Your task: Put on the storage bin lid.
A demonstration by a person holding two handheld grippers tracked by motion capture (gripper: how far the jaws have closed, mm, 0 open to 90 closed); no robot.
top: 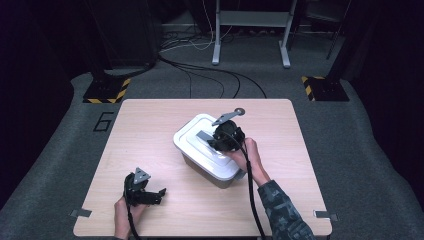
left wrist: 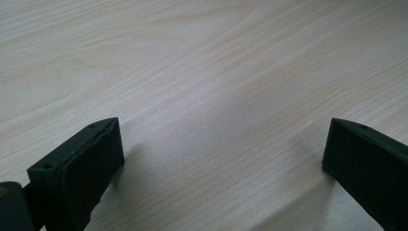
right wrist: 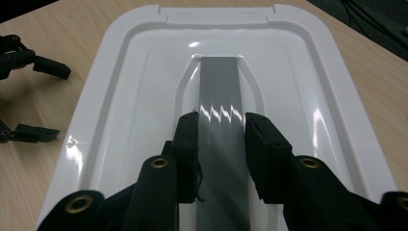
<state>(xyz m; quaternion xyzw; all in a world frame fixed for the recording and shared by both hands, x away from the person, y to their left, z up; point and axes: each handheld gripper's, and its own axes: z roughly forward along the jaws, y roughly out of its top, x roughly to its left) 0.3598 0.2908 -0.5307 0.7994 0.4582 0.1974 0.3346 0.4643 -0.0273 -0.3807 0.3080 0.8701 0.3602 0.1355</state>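
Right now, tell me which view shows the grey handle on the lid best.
The right gripper view: the grey handle runs down the white lid, flanked closely by the right tool. The high view shows a small grey strip. The left gripper view shows bare table.

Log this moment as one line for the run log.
right gripper: shut on lid handle | left gripper: open over table | box: lid on

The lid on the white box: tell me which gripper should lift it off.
Right. The right gripper already has its jaws either side of the grey handle strip on the lid, seemingly clamping it. The left gripper sits open over bare table, away from the box.
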